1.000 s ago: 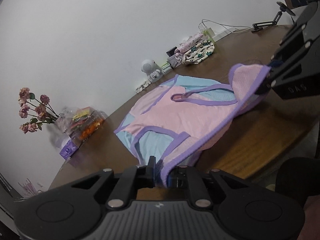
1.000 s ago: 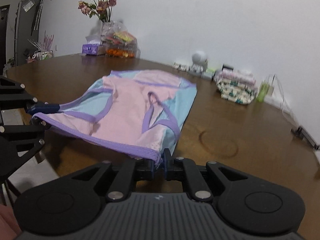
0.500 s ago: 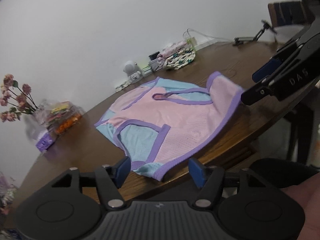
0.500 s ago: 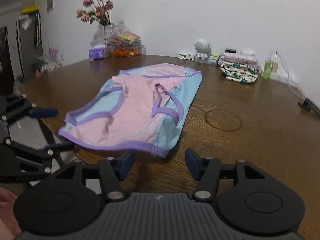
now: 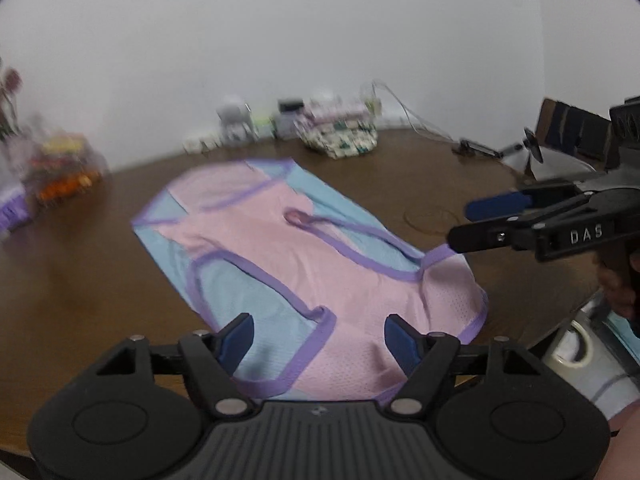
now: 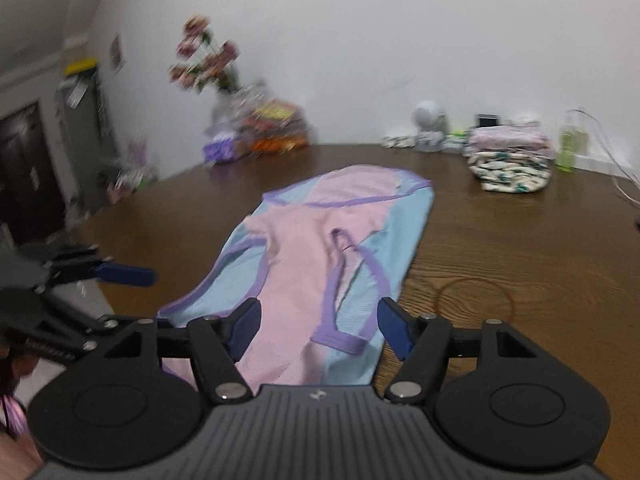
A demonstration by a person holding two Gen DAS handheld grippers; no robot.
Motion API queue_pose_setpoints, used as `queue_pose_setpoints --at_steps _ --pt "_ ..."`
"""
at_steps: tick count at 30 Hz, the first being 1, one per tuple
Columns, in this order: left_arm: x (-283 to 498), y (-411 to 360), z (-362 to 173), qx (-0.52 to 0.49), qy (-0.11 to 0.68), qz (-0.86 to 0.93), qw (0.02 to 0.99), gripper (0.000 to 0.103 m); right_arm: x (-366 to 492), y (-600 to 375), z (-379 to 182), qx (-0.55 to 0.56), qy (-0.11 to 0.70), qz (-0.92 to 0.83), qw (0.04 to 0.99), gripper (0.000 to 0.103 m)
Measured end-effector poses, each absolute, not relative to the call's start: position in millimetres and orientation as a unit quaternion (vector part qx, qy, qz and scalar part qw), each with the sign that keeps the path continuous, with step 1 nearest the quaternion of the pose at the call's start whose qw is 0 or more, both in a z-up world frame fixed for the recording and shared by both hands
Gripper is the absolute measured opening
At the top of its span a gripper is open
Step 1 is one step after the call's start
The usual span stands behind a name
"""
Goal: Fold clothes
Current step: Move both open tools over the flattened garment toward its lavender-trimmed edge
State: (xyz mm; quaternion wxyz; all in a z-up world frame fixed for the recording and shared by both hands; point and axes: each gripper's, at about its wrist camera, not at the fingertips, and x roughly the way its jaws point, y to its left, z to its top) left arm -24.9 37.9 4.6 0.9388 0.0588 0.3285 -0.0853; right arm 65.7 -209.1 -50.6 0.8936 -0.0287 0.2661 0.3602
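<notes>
Both hand-held grippers stand wide and hold nothing, their jaws having just been opening: the left hand-held gripper [image 5: 318,338] at the bottom of its own view, the right hand-held gripper [image 6: 318,330] likewise. Between and beyond their blue pads, the pink, blue and purple-trimmed garment [image 5: 304,264] lies flat on the brown bench [image 6: 520,248], its near edge at the bench's rim. Folded clothes [image 6: 510,160] sit upper right.
</notes>
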Motion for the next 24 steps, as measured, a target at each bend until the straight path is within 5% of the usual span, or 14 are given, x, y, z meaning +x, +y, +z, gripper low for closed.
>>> queue_pose_setpoints --at_steps 7,12,16,22,24 --pt "4 49 -4 0.076 0.387 -0.119 0.911 0.044 104 -205 -48 -0.095 0.326 0.404 0.849 0.045" --pt "10 59 -13 0.059 0.42 -0.15 0.893 0.009 118 -210 -57 -0.099 0.364 0.418 0.827 0.028" --pt "8 60 -17 0.059 0.426 -0.157 0.889 0.005 120 -213 -63 -0.091 0.386 0.423 0.815 0.008" --pt "1 68 -15 0.043 0.431 -0.135 0.891 0.005 116 -216 -75 -0.105 0.402 0.415 0.809 0.009" --pt "0 71 -13 0.029 0.428 -0.132 0.894 0.013 116 -218 -76 -0.098 0.401 0.417 0.809 0.015"
